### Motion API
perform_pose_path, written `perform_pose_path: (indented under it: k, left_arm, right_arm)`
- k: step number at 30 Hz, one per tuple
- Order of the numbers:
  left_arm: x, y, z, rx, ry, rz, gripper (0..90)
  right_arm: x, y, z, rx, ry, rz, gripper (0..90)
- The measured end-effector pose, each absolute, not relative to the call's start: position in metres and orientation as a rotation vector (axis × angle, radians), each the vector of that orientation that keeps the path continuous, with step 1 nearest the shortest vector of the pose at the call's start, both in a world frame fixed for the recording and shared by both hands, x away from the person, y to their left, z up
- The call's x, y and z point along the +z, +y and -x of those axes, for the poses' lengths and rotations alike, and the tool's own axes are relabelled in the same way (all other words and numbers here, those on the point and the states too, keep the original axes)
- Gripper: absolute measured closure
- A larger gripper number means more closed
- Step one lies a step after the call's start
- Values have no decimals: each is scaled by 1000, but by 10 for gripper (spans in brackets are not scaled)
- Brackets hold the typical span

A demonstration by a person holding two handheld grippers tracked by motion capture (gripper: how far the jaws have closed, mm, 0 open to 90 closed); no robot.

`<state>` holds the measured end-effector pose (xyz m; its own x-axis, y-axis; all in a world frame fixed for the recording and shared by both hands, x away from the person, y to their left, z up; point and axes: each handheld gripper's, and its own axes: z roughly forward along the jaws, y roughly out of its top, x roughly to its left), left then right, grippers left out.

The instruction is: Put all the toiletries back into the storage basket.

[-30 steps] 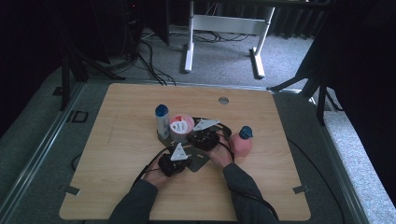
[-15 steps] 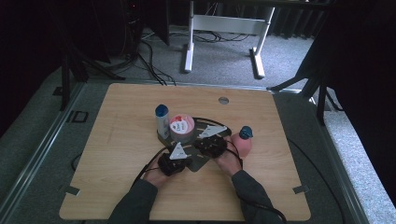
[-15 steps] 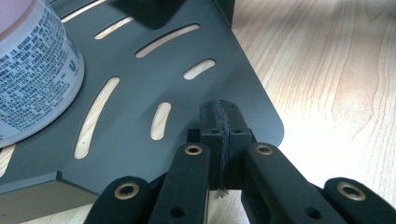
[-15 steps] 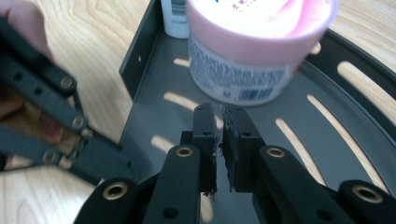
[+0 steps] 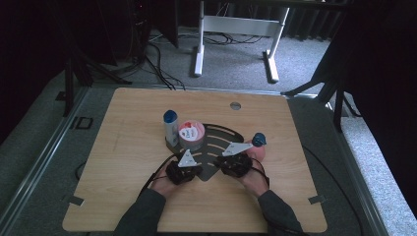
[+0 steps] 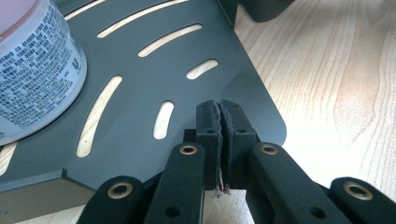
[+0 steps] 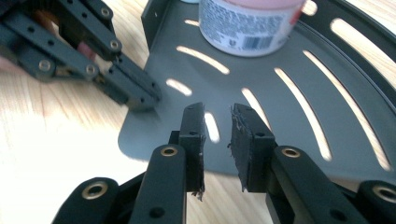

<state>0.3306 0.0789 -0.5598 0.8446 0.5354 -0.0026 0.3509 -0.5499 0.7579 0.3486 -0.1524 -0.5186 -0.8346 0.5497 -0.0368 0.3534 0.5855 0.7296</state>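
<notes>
A dark slotted rack lies flat mid-table. On it stand a pink-lidded tub and a white bottle with a blue cap. My left gripper is shut, pads pressed together at the rack's near corner, with nothing visible between them; the tub stands just beyond. My right gripper hovers over the rack's near edge. Its jaws have just been opening and nothing is between them. The left gripper touches the rack's edge, seen from the right gripper view, and the tub stands ahead.
A small blue-capped item lies on the wood right of the right hand. The table has a round hole near its far edge. Desk legs and cables are on the floor beyond.
My right gripper has drawn back from beside the tub, toward the person and to the right. The left gripper has stayed where it was.
</notes>
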Motion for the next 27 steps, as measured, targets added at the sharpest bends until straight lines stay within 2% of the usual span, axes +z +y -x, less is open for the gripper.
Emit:
perform_pose_path:
  k: [10, 15, 27]
  left_arm:
    - [-560, 79, -331, 291, 659, -2198, 845]
    - [-559, 77, -333, 307, 672, -2204, 817]
    - [-557, 69, -345, 349, 730, -2208, 813]
  right_arm:
    - [-513, -189, -338, 1110, 2530, -805, 716]
    - [-513, -201, -332, 1098, 2519, -813, 726]
    - [-505, -235, -326, 1099, 2459, -859, 738]
